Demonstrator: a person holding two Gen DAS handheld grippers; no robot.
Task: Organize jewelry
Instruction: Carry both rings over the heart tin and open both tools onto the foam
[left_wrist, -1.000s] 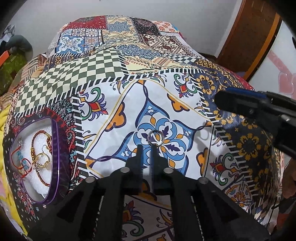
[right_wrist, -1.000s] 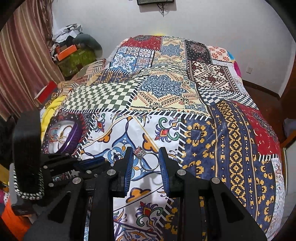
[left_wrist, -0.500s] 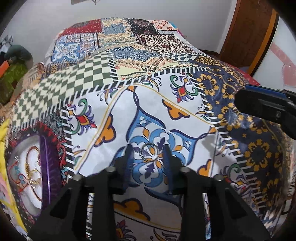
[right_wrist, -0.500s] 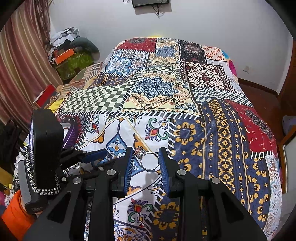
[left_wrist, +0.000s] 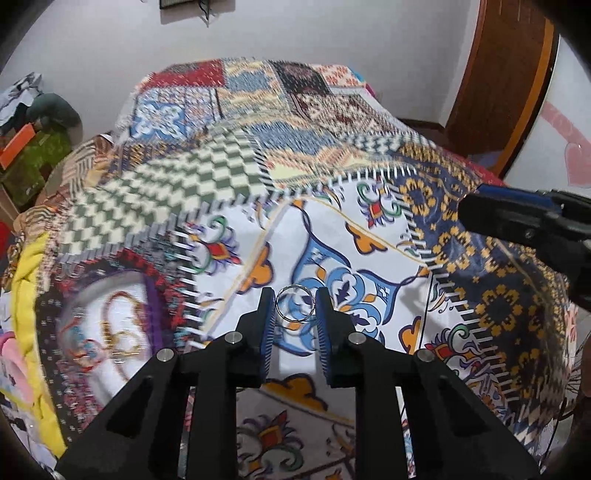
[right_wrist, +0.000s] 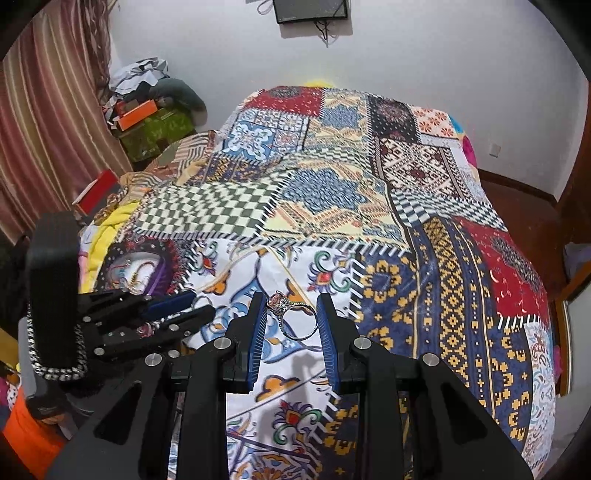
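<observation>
Between the left gripper (left_wrist: 294, 309) fingers a plain ring (left_wrist: 295, 303) is now lifted off the bed (left_wrist: 369, 236), the right gripper (right_wrist: 291, 314) pinches a stone ring (right_wrist: 293, 317), and the jewelry tray (left_wrist: 74, 302) waits at nine o'clock.

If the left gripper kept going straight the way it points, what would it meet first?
Probably the patchwork bedspread. The left gripper already holds a plain ring between its fingers, and nothing else shows ahead, though depth is unclear.

Left claw (left_wrist: 294, 317) opened, lifted plain ring (left_wrist: 295, 304).
</observation>
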